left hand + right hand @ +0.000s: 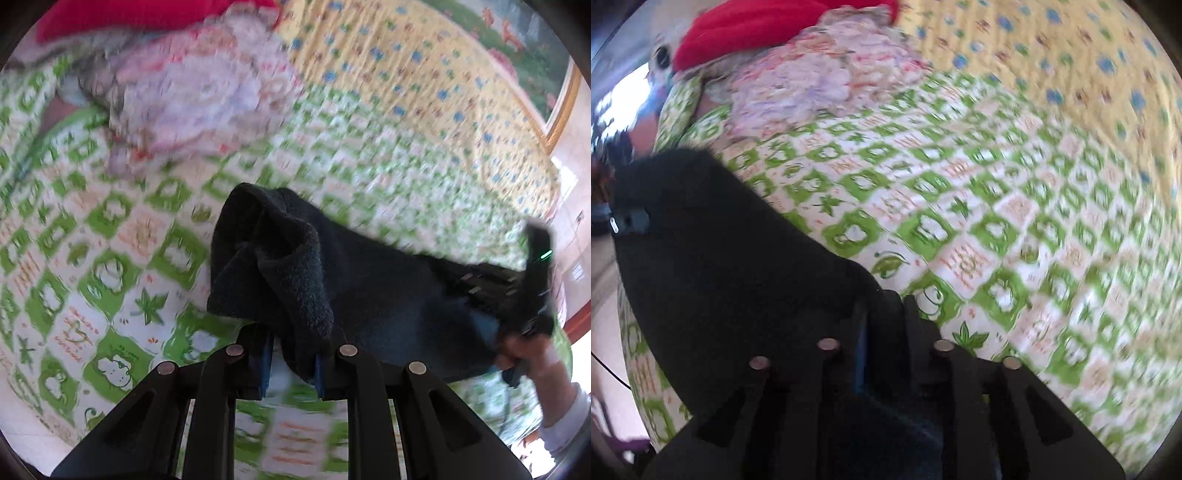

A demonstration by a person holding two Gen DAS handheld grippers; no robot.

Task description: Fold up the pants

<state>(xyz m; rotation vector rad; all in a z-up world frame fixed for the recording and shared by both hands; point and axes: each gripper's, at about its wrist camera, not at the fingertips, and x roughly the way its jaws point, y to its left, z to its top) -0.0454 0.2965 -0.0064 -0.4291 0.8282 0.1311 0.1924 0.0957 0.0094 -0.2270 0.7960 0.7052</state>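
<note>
A bed [110,236] fills both views, spread with a green-and-white checked sheet; a yellow flowered cover [424,74] lies at 1 o'clock, a crumpled pale blanket [192,96] and a red cloth [147,14] at 11. The dark pants [332,280] hang above the sheet, stretched between both tools. The left tool [291,363] is clamped on one bunched edge; the right tool [882,332] is clamped on the other. The sheet's orange writing is too blurred to read.
</note>
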